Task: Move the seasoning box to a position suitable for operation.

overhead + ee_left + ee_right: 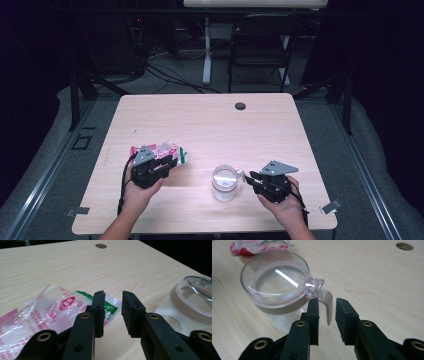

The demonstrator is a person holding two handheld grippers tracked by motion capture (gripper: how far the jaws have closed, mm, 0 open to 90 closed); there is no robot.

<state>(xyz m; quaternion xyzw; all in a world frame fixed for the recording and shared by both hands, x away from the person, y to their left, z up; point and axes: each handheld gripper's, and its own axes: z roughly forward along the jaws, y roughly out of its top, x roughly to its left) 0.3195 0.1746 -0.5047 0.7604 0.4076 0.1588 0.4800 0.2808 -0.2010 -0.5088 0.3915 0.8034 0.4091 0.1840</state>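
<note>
While the left tongs [167,162] gape empty beside the plastic bag [165,150], the right tongs [248,177] stand released at the jar [224,183] latch [327,305].

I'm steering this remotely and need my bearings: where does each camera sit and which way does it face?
High view: above the person's side, looking forward and down on the table; both forearms and hands, left gripper, right gripper.
Left gripper view: rides the left gripper, facing the plastic bag; its own black jaws show.
Right gripper view: rides the right gripper, facing the lidded clear jar; its jaws flank the latch lever.
All three share jar and bag.
</note>
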